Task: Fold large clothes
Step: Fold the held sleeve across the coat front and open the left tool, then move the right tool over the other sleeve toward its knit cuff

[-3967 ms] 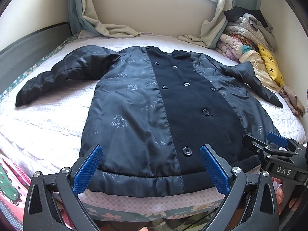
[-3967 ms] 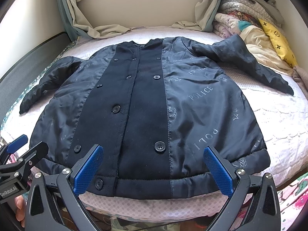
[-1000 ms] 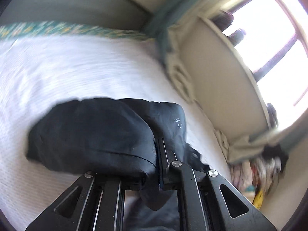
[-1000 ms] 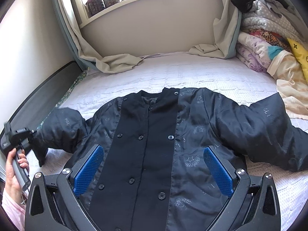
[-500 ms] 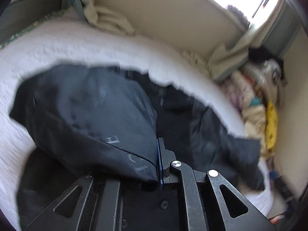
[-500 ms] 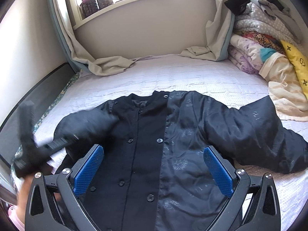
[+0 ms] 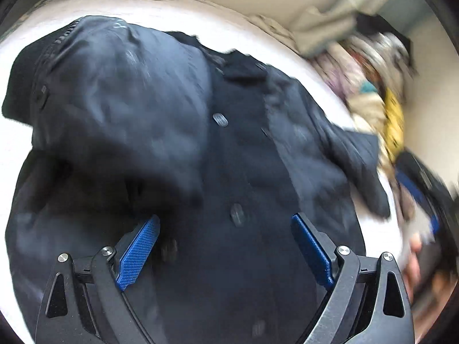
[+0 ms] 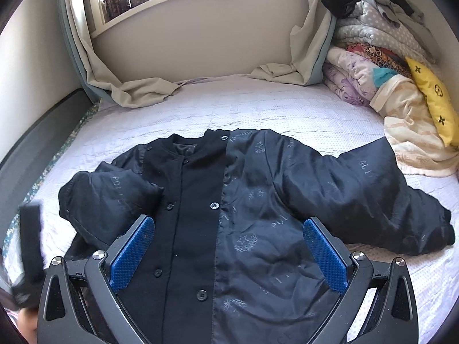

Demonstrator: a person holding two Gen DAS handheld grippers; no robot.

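- The left claw (image 7: pixel 225 248) gapes wide above the coat (image 8: pixel 229 215), gripping nothing.
- The right claw (image 8: pixel 228 253) gapes wide too.
- One sleeve (image 8: pixel 109 200) lies folded inward on the bed (image 8: pixel 258 106).

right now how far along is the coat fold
Early. Done: the coat lies flat and buttoned on the bed, and its left sleeve is folded in over the chest. In hand: nothing; the left tool and the right tool are both open above the coat. Left: the right sleeve is spread out to the side, and the body has not been folded up.
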